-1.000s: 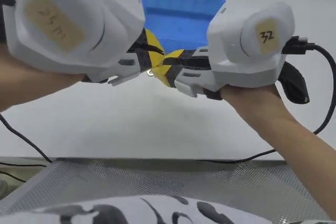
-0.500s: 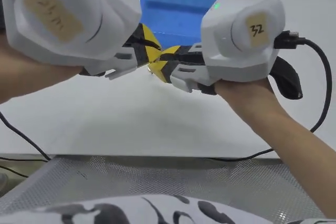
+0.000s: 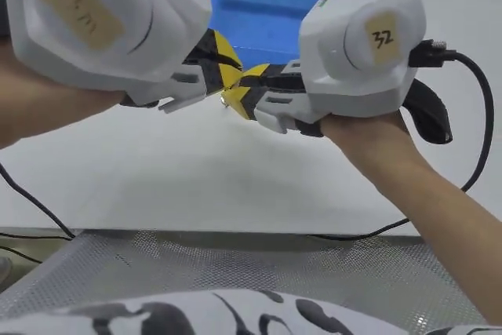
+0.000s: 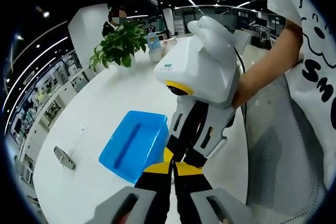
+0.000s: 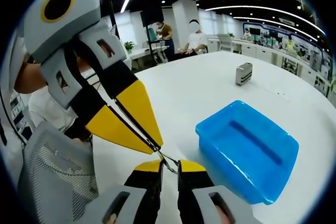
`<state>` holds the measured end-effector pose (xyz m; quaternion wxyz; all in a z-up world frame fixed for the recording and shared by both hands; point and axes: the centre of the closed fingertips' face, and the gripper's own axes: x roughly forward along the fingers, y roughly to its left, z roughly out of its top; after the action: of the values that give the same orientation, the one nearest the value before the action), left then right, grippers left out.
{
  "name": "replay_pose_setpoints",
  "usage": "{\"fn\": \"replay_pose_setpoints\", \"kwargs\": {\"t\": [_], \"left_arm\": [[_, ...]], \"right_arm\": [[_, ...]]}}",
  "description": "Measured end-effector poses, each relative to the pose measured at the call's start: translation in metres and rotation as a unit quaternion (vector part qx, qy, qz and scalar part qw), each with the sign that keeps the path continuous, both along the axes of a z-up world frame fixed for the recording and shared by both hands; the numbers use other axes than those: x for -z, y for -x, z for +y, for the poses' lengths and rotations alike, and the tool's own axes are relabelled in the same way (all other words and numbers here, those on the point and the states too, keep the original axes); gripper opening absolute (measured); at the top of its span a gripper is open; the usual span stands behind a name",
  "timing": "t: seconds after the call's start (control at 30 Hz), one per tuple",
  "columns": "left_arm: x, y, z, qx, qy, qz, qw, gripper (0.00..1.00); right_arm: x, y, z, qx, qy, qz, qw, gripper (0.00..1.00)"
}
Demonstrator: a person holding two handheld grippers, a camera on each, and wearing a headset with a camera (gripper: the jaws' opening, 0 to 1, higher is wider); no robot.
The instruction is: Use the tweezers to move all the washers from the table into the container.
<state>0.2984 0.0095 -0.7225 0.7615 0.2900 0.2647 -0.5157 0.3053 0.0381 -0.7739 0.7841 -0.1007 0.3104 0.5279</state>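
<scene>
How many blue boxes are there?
1. The box sits on the table, just past the left gripper and right gripper. None seems hidden.

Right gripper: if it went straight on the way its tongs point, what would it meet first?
Probably the tweezers, held by the left gripper and lying just ahead of the right gripper. The blue container sits off to one side. Depth is unclear.

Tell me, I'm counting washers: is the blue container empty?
Looks empty: the blue container shows a bare floor in both gripper views.
</scene>
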Motion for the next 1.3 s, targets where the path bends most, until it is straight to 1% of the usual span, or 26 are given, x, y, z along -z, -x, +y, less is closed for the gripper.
{"fn": "replay_pose_setpoints", "kwargs": {"t": [0.13,0.27,0.3,0.37,0.47,0.53,0.6,0.67,0.73,0.77,0.83,0.9,0.93,1.0,1.13,1.2,1.27,1.3], "left_arm": [[-0.001,0.001,0.000,0.002,0.006,0.003,1.0000,0.00],[-0.001,0.002,0.000,0.005,0.001,0.002,1.0000,0.00],[-0.001,0.001,0.000,0.006,0.001,0.002,1.0000,0.00],[-0.002,0.000,0.001,0.007,0.000,0.001,1.0000,0.00],[-0.002,0.000,0.001,0.009,-0.002,-0.001,1.0000,0.00],[-0.001,0.001,0.001,0.014,-0.007,-0.005,0.9999,0.00],[-0.001,0.002,0.000,0.020,-0.009,-0.010,0.9997,0.00],[-0.002,0.002,0.001,0.021,-0.010,-0.011,0.9997,0.00],[-0.003,0.000,0.001,0.019,-0.008,-0.012,0.9997,0.00],[-0.003,0.000,0.001,0.018,-0.007,-0.011,0.9998,0.00],[-0.001,-0.002,0.002,0.017,-0.007,-0.005,0.9998,0.00],[-0.001,-0.003,0.001,0.016,-0.004,-0.005,0.9999,0.00],[-0.002,-0.004,0.001,0.015,-0.001,-0.002,0.9999,0.00],[-0.002,-0.002,0.000,0.015,0.000,-0.001,0.9999,0.00],[-0.002,-0.001,-0.001,0.018,-0.007,-0.002,0.9998,0.00],[-0.002,0.001,-0.002,0.017,-0.010,0.001,0.9998,0.00],[-0.003,0.002,-0.003,0.016,-0.011,0.001,0.9998,0.00],[-0.004,0.003,-0.004,0.014,-0.013,0.005,0.9998,0.00]], "right_arm": [[-0.001,0.000,-0.001,-0.001,0.001,0.000,1.0000,0.07],[-0.012,-0.002,0.001,-0.006,-0.009,-0.014,0.9998,0.11],[-0.015,-0.003,0.003,-0.012,-0.013,-0.018,0.9997,0.11],[-0.012,-0.002,0.004,-0.018,-0.008,-0.018,0.9997,0.10],[-0.009,0.001,0.006,-0.028,-0.002,-0.017,0.9995,0.07],[-0.009,0.002,0.006,-0.032,0.005,-0.028,0.9991,0.07],[-0.009,0.003,0.005,-0.034,0.011,-0.031,0.9989,0.07],[-0.010,0.003,0.004,-0.036,0.016,-0.037,0.9986,0.07],[-0.011,0.002,0.003,-0.034,0.012,-0.035,0.9988,0.07],[-0.010,0.001,0.003,-0.031,0.008,-0.030,0.9991,0.07],[-0.008,0.001,0.003,-0.029,0.007,-0.024,0.9993,0.07],[-0.009,0.001,0.003,-0.027,0.005,-0.024,0.9993,0.07],[-0.008,0.001,0.003,-0.026,0.004,-0.022,0.9994,0.07],[-0.008,0.001,0.003,-0.027,0.002,-0.022,0.9994,0.07],[-0.008,0.002,0.003,-0.033,0.004,-0.025,0.9991,0.05],[-0.007,0.003,0.002,-0.036,0.002,-0.025,0.9990,0.05],[-0.008,0.003,0.002,-0.033,-0.002,-0.024,0.9992,0.05],[-0.008,0.003,0.002,-0.035,0.001,-0.027,0.9990,0.05]]}}
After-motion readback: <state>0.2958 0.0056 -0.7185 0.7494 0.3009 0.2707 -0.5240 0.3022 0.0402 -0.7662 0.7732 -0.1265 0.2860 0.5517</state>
